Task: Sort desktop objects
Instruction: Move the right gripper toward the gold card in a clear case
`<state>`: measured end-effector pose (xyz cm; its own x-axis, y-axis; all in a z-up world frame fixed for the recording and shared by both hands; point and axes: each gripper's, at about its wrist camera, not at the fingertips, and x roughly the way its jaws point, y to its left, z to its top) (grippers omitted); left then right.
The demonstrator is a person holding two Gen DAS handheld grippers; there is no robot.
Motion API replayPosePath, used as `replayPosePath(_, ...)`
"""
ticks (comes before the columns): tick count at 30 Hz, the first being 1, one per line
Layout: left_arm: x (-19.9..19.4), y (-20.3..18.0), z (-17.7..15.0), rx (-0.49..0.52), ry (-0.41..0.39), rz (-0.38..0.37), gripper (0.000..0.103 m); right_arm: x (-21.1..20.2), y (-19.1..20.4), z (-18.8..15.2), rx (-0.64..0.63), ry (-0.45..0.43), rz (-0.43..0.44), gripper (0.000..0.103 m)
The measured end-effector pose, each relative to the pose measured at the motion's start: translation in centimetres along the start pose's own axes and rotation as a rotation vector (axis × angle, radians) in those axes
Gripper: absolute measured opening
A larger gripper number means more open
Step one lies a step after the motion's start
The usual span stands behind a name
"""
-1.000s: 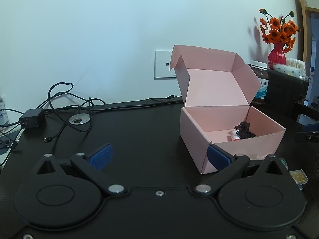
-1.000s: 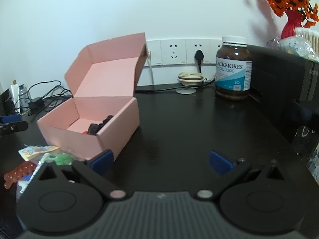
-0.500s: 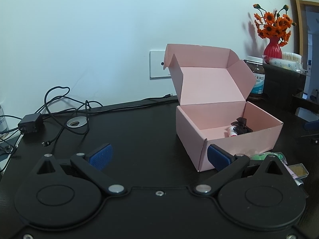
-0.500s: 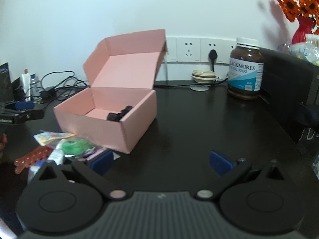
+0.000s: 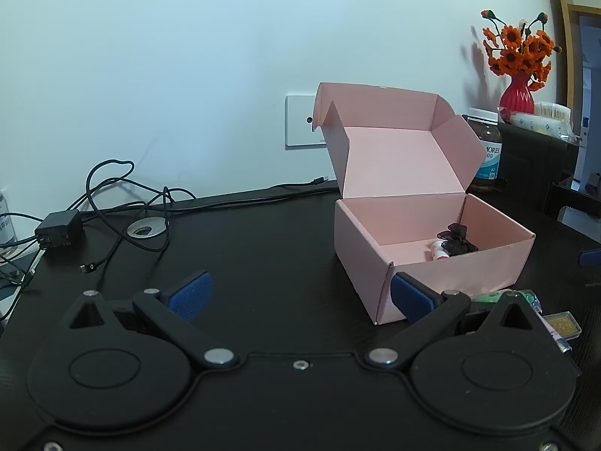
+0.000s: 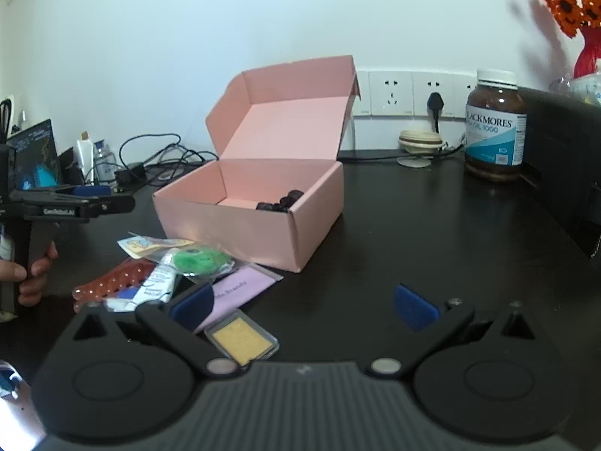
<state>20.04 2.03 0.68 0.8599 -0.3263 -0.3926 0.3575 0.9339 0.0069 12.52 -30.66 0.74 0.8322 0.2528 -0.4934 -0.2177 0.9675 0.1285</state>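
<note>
The black desk [image 6: 432, 233] holds the pink box [image 6: 240, 221], lid up, with a dark bow [image 5: 456, 238] already inside. The right gripper [image 6: 304, 306] has pulled back from the box, so the pile in front of it now shows: purple card [image 6: 240, 287], green toy [image 6: 199, 259], gold case [image 6: 244, 342]. Both it and the left gripper [image 5: 298, 293] are wide apart and empty. I think a pile thing gets picked next.

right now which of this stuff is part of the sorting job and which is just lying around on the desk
Part of the job:
- pink box, open, dark items already inside
- green round item
- red beaded strip
- lilac card
- clear case with yellow insert
- small tube

Just lying about:
- supplement bottle
- cables
- power adapter
- red flower vase
</note>
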Motion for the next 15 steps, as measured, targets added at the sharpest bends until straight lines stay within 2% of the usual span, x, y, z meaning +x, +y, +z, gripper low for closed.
replayPosePath(11, 0.0, 0.0, 0.0, 0.001, 0.001, 0.002, 0.103, -0.5, 1.4, -0.8, -0.068, 0.057, -0.027, 0.102)
replayPosePath(15, 0.1, -0.1, 0.0, 0.005, 0.002, 0.002, 0.103, -0.5, 2.1, -1.3, -0.099, 0.074, -0.008, 0.102)
